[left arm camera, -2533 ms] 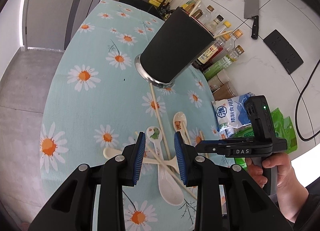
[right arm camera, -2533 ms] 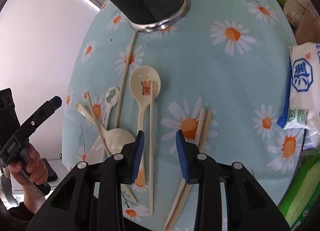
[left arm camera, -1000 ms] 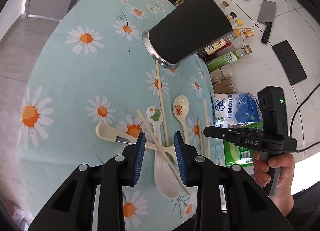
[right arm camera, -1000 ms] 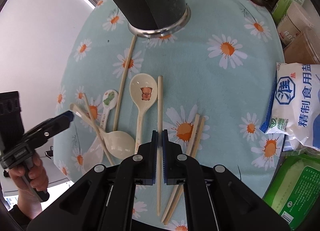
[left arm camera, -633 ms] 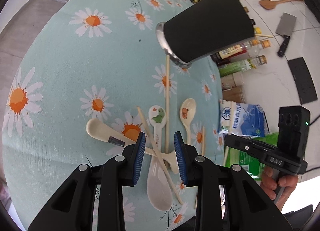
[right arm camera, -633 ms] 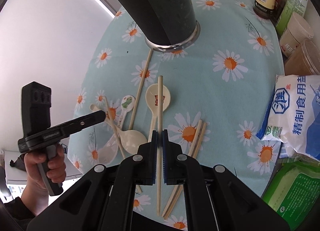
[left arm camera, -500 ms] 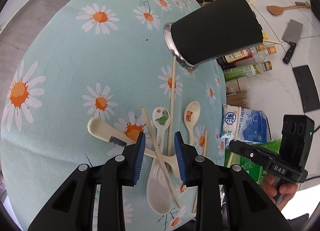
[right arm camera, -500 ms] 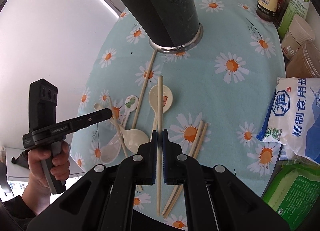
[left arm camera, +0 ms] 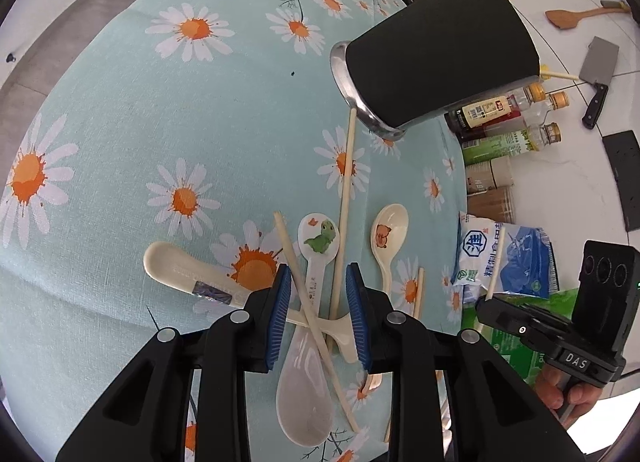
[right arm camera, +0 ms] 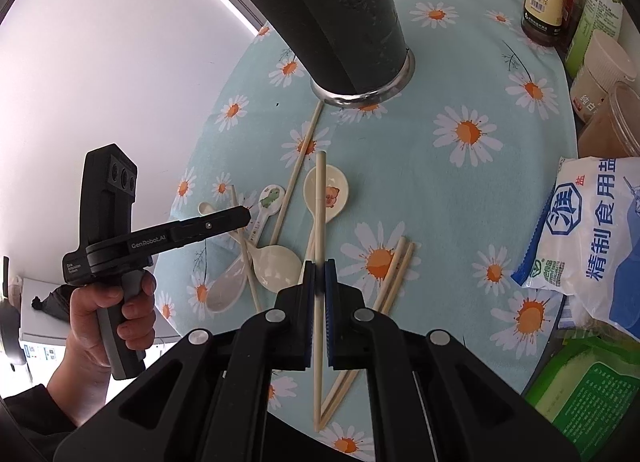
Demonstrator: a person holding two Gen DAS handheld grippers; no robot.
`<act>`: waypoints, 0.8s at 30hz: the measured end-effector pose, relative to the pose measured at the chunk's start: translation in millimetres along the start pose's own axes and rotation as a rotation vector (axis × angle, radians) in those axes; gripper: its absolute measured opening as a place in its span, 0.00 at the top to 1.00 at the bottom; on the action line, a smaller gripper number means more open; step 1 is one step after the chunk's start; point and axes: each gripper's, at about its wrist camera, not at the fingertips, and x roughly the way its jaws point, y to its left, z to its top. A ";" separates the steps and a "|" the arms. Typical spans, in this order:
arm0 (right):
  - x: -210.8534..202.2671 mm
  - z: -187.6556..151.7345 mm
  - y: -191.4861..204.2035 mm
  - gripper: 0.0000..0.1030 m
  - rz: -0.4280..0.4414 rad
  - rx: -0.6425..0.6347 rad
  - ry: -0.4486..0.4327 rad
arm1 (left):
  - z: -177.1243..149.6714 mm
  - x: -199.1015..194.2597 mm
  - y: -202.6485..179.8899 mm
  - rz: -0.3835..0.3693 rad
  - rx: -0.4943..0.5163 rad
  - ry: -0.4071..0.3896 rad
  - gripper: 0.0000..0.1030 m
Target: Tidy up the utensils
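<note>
daisy-cloth desk (left arm camera: 168,110): right claw (right arm camera: 319,274) grips a chopstick (right arm camera: 319,198) near the black holder (right arm camera: 340,18); left claw (left arm camera: 318,318) gapes over spoons (left arm camera: 316,254).

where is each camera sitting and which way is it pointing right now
Left wrist: on the left tool, open, looking down at the spoons; the right tool and hand show.
Right wrist: on the right tool, shut on a chopstick, facing the black holder; the left tool and hand show.
Shared: holder, spoons, daisy tablecloth.
</note>
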 end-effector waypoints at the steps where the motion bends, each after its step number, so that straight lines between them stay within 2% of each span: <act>1: -0.3 -0.3 -0.1 0.94 0.004 -0.003 -0.001 | -0.7 0.0 -1.9 0.018 0.012 -0.007 0.80; 3: 0.3 -0.7 -0.3 0.94 0.015 -0.006 -0.001 | -1.4 0.6 -4.1 0.040 0.031 -0.012 0.90; 10: 3.4 -4.4 -4.6 0.94 0.035 -0.010 0.007 | -3.8 5.7 -13.4 0.064 0.066 -0.013 0.96; 24: 4.2 -1.6 -2.8 0.94 0.054 -0.017 -0.005 | -1.0 -9.2 -36.6 0.052 0.131 -0.049 0.97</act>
